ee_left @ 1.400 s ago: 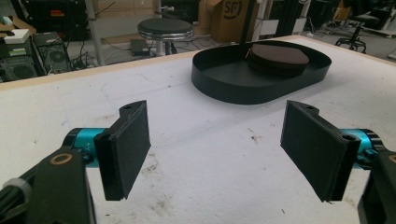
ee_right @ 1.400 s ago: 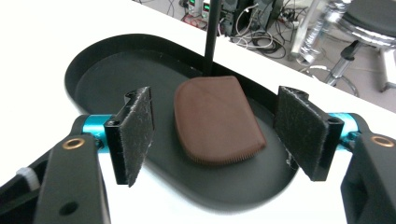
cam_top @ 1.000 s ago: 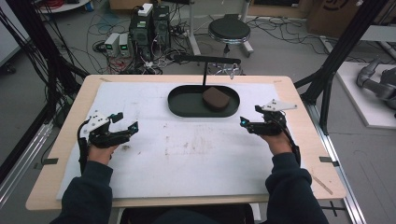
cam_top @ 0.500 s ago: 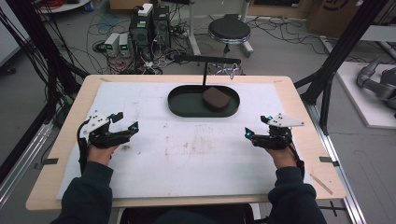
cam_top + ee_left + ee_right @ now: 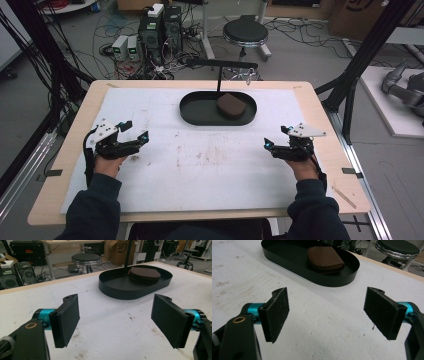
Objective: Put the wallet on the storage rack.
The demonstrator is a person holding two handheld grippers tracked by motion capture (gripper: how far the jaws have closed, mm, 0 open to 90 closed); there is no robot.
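High view: both tools are held low over the white mat, the left gripper (image 5: 140,139) and the right gripper (image 5: 270,145) spread wide and empty. The brown wallet (image 5: 231,105) lies inside the black tray (image 5: 192,112), well apart from either. No step seems begun; a reach toward the tray would probably be called for next.

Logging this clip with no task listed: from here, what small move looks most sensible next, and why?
Probably ease the right tool forward toward the brown wallet in the black tray. Both tools are open and empty, the left tool too, and the wallet lies on the tray's right side.
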